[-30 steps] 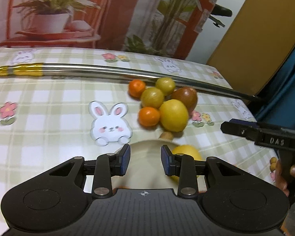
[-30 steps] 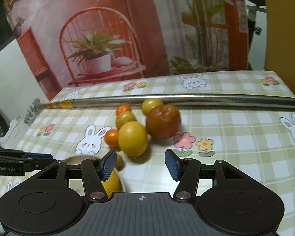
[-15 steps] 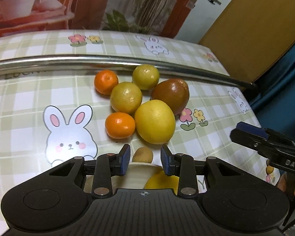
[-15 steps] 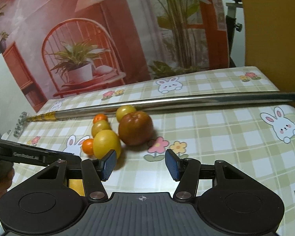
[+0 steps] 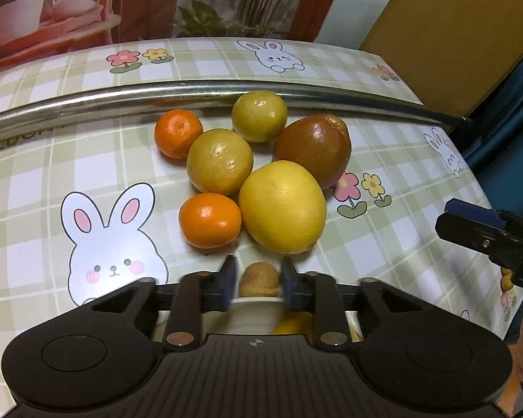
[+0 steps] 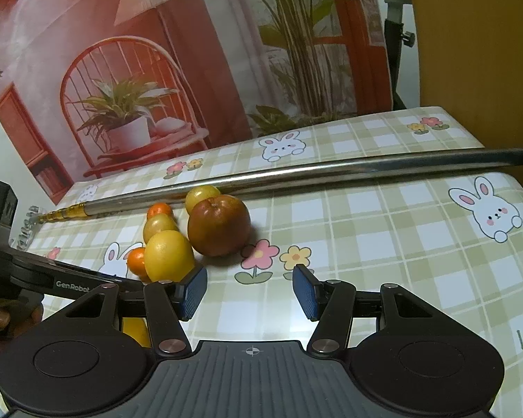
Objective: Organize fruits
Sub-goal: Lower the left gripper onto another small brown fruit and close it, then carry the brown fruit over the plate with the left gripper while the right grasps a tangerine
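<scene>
A cluster of fruit lies on the checked tablecloth: a big yellow citrus [image 5: 282,207] [image 6: 169,254], a brown-red apple-like fruit [image 5: 313,149] [image 6: 218,226], two yellow-green citrus [image 5: 219,160] [image 5: 259,115], and two small oranges [image 5: 210,219] [image 5: 177,133]. My left gripper [image 5: 258,280] is open, low over a white bowl's rim [image 5: 256,308], with a small brown fruit [image 5: 259,280] between its fingertips; I cannot tell if they touch it. Yellow fruit [image 5: 294,324] sits in the bowl. My right gripper [image 6: 249,287] is open and empty, right of the cluster.
A long metal pole [image 5: 191,95] [image 6: 331,170] lies across the table just behind the fruit. The right gripper's finger [image 5: 484,231] shows at the right edge of the left wrist view. The table's right edge drops off nearby.
My left gripper has moved forward toward the fruit cluster, past the bowl, and the small brown fruit now sits between its fingertips. My right gripper has drifted right and back.
</scene>
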Demonstrator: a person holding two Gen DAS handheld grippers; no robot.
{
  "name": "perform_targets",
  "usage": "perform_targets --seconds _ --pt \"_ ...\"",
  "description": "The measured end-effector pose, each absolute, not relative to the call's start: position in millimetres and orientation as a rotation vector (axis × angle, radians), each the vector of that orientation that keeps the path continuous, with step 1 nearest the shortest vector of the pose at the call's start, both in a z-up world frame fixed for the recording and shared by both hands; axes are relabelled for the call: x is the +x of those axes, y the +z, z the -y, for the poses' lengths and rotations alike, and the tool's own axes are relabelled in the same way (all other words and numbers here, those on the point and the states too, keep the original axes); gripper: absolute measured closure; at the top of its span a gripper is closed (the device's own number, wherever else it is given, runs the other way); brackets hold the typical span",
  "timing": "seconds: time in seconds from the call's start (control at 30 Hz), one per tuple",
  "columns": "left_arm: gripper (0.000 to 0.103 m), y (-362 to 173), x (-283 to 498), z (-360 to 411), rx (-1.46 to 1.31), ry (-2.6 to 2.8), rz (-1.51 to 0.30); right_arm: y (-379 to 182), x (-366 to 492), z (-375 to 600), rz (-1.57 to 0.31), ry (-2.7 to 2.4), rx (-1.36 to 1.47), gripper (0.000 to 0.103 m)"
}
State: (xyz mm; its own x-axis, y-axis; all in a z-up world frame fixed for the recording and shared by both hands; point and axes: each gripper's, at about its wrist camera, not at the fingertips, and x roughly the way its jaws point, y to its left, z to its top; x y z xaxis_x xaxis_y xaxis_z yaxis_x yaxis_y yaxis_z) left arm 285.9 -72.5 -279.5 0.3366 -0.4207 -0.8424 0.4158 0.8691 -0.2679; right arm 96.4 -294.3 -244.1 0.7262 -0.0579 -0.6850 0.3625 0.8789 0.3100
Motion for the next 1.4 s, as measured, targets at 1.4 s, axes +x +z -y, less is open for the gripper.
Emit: perform_targets --seconds 1.4 --pt "0.077 -234.6 212.6 7.0 -0.132 -0.502 -0.940 -269.9 47.1 254.2 -0.876 -0.201 0.390 0.054"
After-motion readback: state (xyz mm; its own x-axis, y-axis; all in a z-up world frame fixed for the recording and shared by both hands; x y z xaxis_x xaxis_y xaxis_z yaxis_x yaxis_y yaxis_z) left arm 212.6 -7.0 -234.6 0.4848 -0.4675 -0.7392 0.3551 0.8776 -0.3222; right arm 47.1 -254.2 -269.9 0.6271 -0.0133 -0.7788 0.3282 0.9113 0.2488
